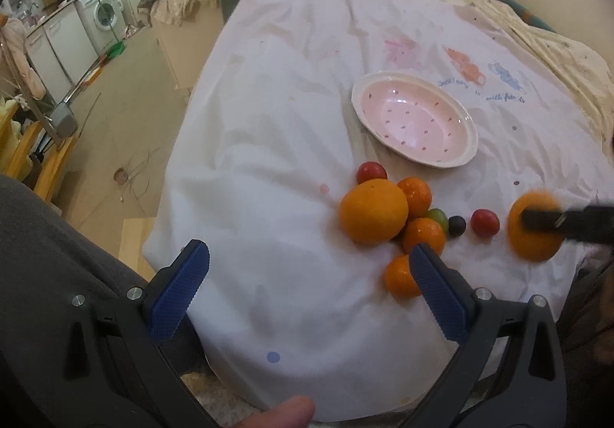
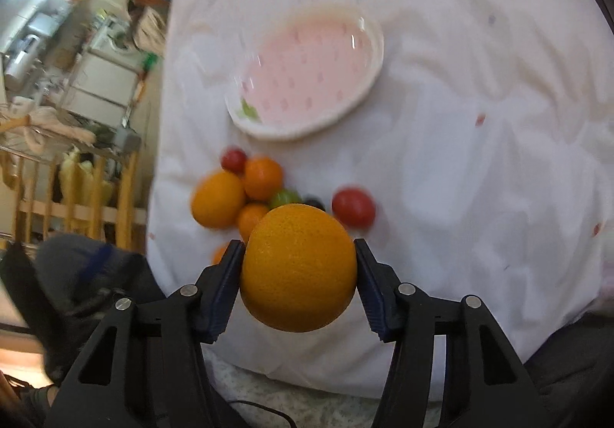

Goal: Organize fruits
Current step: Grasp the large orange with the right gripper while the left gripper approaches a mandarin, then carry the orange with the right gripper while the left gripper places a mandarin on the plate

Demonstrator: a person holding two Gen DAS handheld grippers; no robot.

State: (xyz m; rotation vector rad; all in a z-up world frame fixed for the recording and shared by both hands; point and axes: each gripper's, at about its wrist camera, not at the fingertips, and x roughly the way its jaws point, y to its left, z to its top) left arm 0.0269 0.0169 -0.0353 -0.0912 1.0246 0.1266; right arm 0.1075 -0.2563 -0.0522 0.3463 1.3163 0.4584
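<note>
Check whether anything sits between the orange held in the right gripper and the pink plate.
The right gripper holds the orange off the cloth. The pile of small oranges and tomatoes lies below and slightly left of its line to the pink plate. Nothing visible blocks a lifted carry.

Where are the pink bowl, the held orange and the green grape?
pink bowl (image 1: 416, 123), left wrist view, on its inner floor.
held orange (image 2: 299, 268), right wrist view, on its front skin.
green grape (image 1: 439, 217), left wrist view, on its visible top.

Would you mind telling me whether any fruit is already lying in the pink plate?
No, the pink plate shows only its dotted surface, while the orange sits clamped in the right gripper.
</note>
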